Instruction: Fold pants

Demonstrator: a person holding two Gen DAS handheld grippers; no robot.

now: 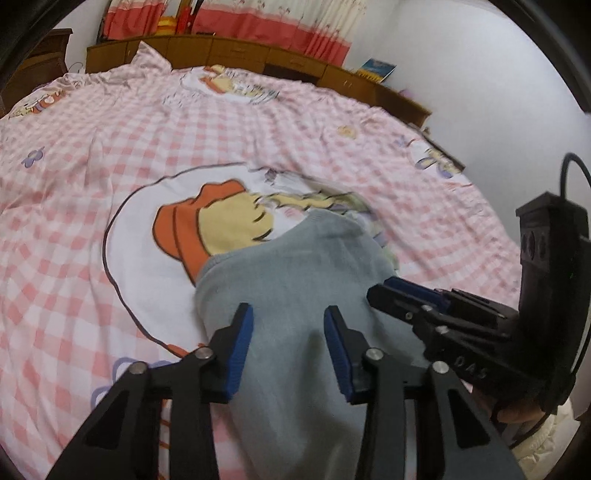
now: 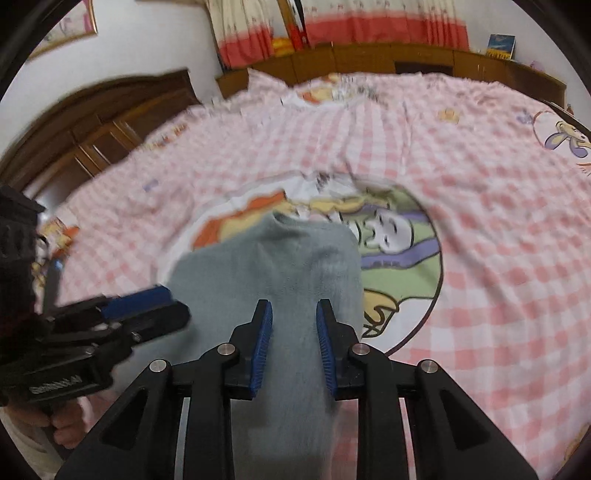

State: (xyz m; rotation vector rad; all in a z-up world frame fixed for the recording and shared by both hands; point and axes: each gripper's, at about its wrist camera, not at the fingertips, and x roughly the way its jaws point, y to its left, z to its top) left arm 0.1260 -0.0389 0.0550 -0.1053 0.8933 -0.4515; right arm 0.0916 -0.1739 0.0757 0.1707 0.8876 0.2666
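A pink checked bedsheet with cartoon prints is being backed by brown cabinets and striped curtains far off, while grey pants are being spread near, under the left gripper and right gripper, both being held open.

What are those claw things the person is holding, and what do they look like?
Each is a black plastic hand-held gripper: the left gripper and right gripper have two fingers lined with ribbed blue pads, joined by silver pivot pins. A black cable loops from the right one's boxy body, which bears pale lettering.
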